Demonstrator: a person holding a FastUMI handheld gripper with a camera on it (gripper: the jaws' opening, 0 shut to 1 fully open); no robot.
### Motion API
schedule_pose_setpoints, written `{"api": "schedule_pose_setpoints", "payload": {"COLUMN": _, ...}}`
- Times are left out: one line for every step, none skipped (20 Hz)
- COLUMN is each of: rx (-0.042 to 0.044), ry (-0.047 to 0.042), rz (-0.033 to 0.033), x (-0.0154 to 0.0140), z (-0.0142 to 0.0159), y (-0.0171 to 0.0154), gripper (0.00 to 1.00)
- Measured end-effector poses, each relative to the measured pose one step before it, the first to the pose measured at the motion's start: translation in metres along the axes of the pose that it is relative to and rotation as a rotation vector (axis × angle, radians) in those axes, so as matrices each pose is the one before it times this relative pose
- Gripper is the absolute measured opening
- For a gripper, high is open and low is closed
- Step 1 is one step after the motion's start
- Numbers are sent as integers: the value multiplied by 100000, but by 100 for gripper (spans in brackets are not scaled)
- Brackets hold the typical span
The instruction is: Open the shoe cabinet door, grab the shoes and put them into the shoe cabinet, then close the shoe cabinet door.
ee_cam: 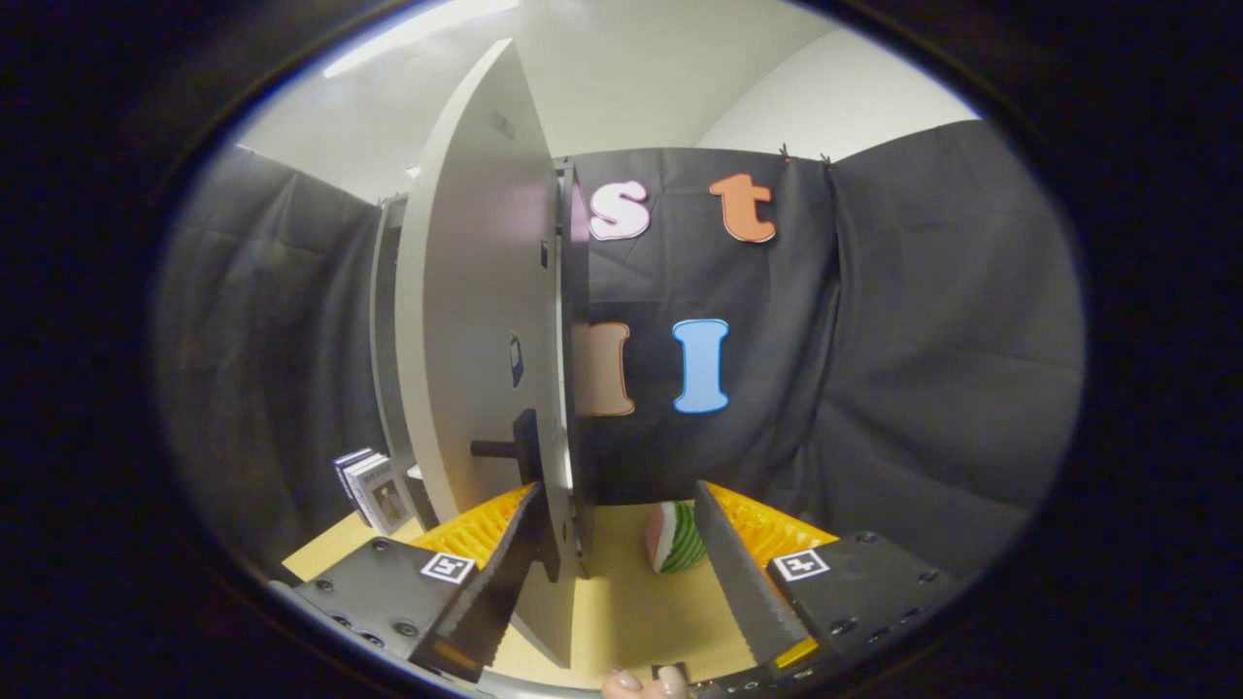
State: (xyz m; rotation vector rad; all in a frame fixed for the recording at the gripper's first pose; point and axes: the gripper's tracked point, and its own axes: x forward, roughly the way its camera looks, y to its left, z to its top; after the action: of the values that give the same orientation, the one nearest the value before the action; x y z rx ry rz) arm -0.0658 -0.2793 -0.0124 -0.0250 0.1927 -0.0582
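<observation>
Standing ajar, cabinet door's [476, 320] edge sits between spread gripper [621, 568] fingers.

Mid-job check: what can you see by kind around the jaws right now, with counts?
Cabinet door, swung open, edge between the open jaws of the gripper: 1
Door handle: 1
Watermelon-slice toy: 1
Stack of cards: 1
Total: 4

Light: bright ceiling strip [418, 29] overhead, booth dim.
Distortion: fisheye bends cabinet door [476, 320].
Focus: edges soft.
</observation>
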Motion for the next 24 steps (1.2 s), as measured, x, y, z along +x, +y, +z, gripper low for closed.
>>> {"api": "schedule_pose_setpoints", "payload": {"rx": -238, "ry": -275, "rz": 558, "x": -162, "z": 105, "y": 322, "gripper": 95}}
{"api": "schedule_pose_setpoints", "payload": {"rx": -403, "ry": -503, "rz": 347, "x": -45, "z": 144, "y": 296, "gripper": 95}}
{"api": "schedule_pose_setpoints", "payload": {"rx": -523, "ry": -419, "rz": 279, "x": -35, "z": 27, "y": 217, "gripper": 95}}
{"api": "schedule_pose_setpoints", "payload": {"rx": -394, "ry": -54, "rz": 459, "x": 10, "z": 53, "y": 311, "gripper": 95}}
{"api": "schedule_pose_setpoints", "payload": {"rx": -136, "ry": 222, "rz": 637, "x": 156, "z": -52, "y": 424, "gripper": 95}}
{"api": "schedule_pose_setpoints", "payload": {"rx": 27, "ry": 254, "rz": 757, "x": 233, "z": -14, "y": 293, "gripper": 95}}
{"api": "schedule_pose_setpoints", "payload": {"rx": 107, "ry": 357, "rz": 665, "x": 222, "z": -42, "y": 319, "gripper": 95}}
{"api": "schedule_pose_setpoints", "payload": {"rx": 218, "ry": 270, "rz": 41, "x": 222, "z": -78, "y": -78, "gripper": 95}}
{"api": "schedule_pose_setpoints", "payload": {"rx": 668, "ry": 194, "rz": 690, "x": 197, "z": -124, "y": 193, "gripper": 95}}
{"api": "schedule_pose_setpoints", "payload": {"rx": 1067, "ry": -293, "rz": 979, "x": 127, "z": 92, "y": 262, "gripper": 95}}
{"api": "schedule_pose_setpoints", "payload": {"rx": 610, "ry": 115, "rz": 590, "x": 249, "z": -65, "y": 86, "gripper": 95}}
{"api": "schedule_pose_setpoints", "payload": {"rx": 292, "ry": 281, "rz": -17, "x": 166, "z": -50, "y": -52, "gripper": 95}}
{"api": "schedule_pose_setpoints", "payload": {"rx": 417, "ry": 443, "rz": 2, "x": 212, "z": -148, "y": 32, "gripper": 95}}
{"api": "schedule_pose_setpoints", "payload": {"rx": 613, "ry": 16, "rz": 708, "x": 210, "z": 16, "y": 316, "gripper": 95}}
{"api": "schedule_pose_setpoints", "payload": {"rx": 524, "ry": 129, "rz": 1290, "x": 187, "z": -54, "y": 578, "gripper": 95}}
{"api": "schedule_pose_setpoints", "payload": {"rx": 272, "ry": 2, "rz": 1711, "x": 210, "z": -55, "y": 783, "gripper": 95}}
{"api": "schedule_pose_setpoints", "payload": {"rx": -374, "ry": -9, "rz": 1645, "x": 276, "z": -27, "y": 727, "gripper": 95}}
{"api": "schedule_pose_setpoints", "payload": {"rx": -845, "ry": -179, "rz": 1388, "x": 235, "z": 17, "y": 834, "gripper": 95}}
{"api": "schedule_pose_setpoints", "payload": {"rx": -809, "ry": -169, "rz": 1728, "x": 277, "z": -4, "y": 887, "gripper": 95}}
{"api": "schedule_pose_setpoints", "payload": {"rx": -682, "ry": 29, "rz": 1710, "x": 184, "z": 21, "y": 1038, "gripper": 95}}
{"api": "schedule_pose_setpoints", "payload": {"rx": -558, "ry": -334, "rz": 695, "x": 427, "z": -54, "y": 924, "gripper": 95}}
{"api": "schedule_pose_setpoints", "payload": {"rx": -425, "ry": 212, "rz": -96, "x": 440, "z": -17, "y": 652, "gripper": 95}}
{"api": "schedule_pose_setpoints", "payload": {"rx": 721, "ry": 442, "rz": -17, "x": 408, "z": -252, "y": 822, "gripper": 95}}
{"api": "schedule_pose_setpoints", "payload": {"rx": 1438, "ry": 498, "rz": 134, "x": 414, "z": -177, "y": 997, "gripper": 95}}
